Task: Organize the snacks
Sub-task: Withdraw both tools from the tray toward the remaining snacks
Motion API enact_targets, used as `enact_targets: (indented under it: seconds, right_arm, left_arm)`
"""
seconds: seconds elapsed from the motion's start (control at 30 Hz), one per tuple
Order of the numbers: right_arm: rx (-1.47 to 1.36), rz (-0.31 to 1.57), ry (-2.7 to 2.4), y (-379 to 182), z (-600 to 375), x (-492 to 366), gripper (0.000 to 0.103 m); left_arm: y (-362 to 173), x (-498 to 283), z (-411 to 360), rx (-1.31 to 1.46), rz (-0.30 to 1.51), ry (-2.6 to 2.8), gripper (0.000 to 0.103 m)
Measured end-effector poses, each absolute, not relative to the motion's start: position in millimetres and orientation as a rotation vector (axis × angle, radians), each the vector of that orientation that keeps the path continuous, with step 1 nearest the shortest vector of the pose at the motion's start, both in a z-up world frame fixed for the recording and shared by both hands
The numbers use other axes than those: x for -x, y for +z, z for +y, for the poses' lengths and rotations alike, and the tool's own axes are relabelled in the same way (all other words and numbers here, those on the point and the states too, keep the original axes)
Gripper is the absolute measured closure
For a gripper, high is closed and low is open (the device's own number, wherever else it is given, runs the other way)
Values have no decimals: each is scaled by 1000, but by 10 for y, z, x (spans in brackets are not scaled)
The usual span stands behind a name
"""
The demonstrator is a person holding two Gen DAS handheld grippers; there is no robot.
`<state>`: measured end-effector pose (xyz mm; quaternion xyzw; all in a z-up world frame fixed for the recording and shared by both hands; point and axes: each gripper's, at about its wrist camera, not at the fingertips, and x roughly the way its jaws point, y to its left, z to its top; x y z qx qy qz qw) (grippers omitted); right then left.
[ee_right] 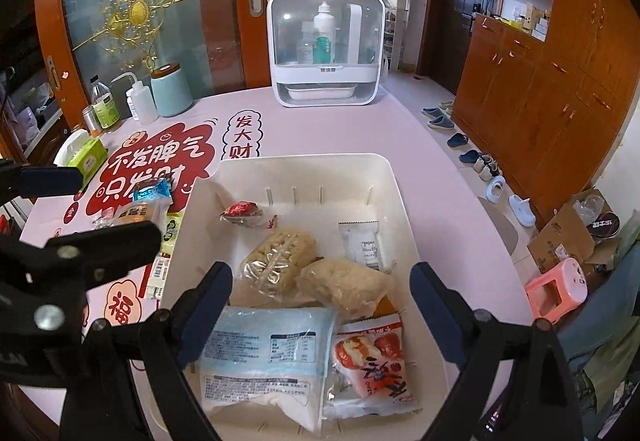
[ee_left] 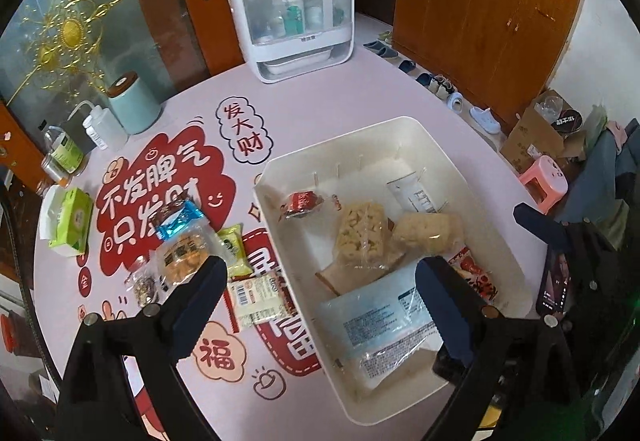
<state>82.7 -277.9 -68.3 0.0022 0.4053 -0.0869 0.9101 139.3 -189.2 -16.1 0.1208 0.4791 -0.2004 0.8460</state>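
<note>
A cream plastic bin (ee_left: 472, 177) (ee_right: 394, 193) stands on the pink table and holds several snack packs: a pale blue bag (ee_left: 384, 325) (ee_right: 264, 353), two puffed rice cakes (ee_left: 362, 237) (ee_right: 276, 261), a red candy (ee_left: 302, 203) (ee_right: 240, 211), a white sachet (ee_right: 364, 247) and a red-print pack (ee_right: 372, 361). Left of the bin lie loose snacks: a blue-ended cookie pack (ee_left: 182, 241) (ee_right: 142, 207), a green pack (ee_left: 234, 247) and a barcode bar (ee_left: 256, 299). My left gripper (ee_left: 320, 273) is open and empty over the bin's left wall. My right gripper (ee_right: 322, 281) is open and empty above the bin.
A white cabinet with bottles (ee_left: 294, 9) (ee_right: 326, 49) stands at the table's far side. A teal canister (ee_left: 132, 103), squeeze bottle (ee_left: 102, 127), jars and a green tissue box (ee_left: 72, 221) line the left edge. Shoes, cartons and a pink stool (ee_right: 558, 289) are on the floor at right.
</note>
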Motion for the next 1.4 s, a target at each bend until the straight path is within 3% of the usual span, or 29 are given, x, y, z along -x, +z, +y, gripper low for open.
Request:
enact_targets:
  seconds: [0.77,1.4]
  right_arm:
    - [30,800,-66,-496,-2126,-686,12]
    - [-53,684,74,-71,-1130,-1170,12]
  left_arm:
    - [-54,-939,-171,-139,1011,-137,8]
    - [282,-1429,1080,-141,910,-59,8]
